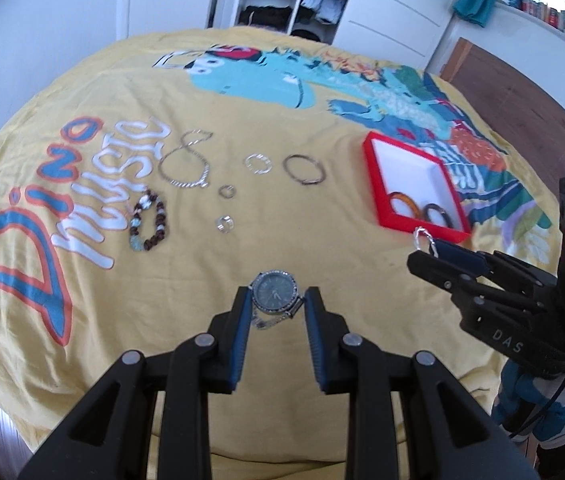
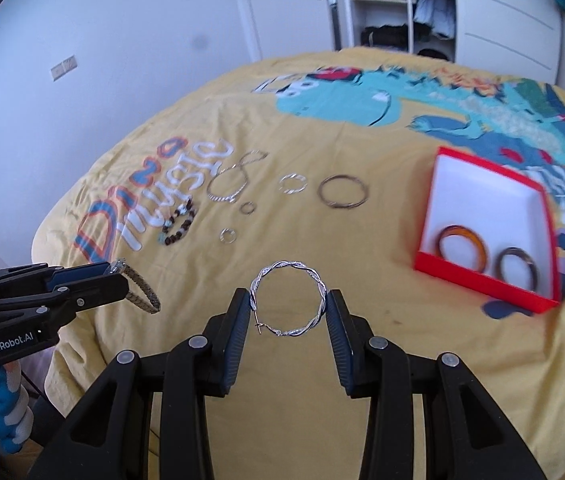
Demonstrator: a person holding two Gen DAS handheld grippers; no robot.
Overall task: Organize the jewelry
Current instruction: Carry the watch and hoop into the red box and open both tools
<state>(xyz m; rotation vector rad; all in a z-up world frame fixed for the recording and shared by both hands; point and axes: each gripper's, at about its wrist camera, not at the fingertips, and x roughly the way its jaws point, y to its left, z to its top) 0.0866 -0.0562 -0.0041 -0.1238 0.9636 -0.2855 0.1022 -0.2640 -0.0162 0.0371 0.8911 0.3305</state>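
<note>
— Between the right gripper (image 2: 288,308)'s blue pads (image 2: 238,320), what is that?

— A twisted silver hoop (image 2: 288,304), clasp end toward six o'clock. Both pads press its sides, so the gripper is clamped on it, above the yellow bedspread (image 2: 362,400). From the left wrist view the same gripper (image 1: 428,250) sits at three o'clock with the hoop (image 1: 422,238) poking out of its tips, just beside the near edge of the red box (image 1: 374,184).

— And the left gripper (image 1: 276,300)?

— It grips a watch (image 1: 274,294), dial facing up, pads against the case on both sides, band hanging below. In the right wrist view it (image 2: 116,276) comes in from nine o'clock, the watch (image 2: 138,288)'s mesh band drooping past its fingers.

— Where is the box from the right wrist view?

— At two to three o'clock (image 2: 482,284), white inside, holding two bangles at its near end: an amber one (image 2: 462,246) and a darker one (image 2: 518,270), side by side.

— What remains on the bedspread?

— Toward eleven and twelve o'clock, a dark bangle (image 2: 342,192), a small silver hoop (image 2: 292,183), a chain (image 2: 230,184) looped in a figure eight, a beaded bracelet (image 2: 178,224), and two small rings (image 2: 248,208) (image 2: 227,236). All lie apart from each other, beside the "Dino music" print (image 2: 150,200).
</note>
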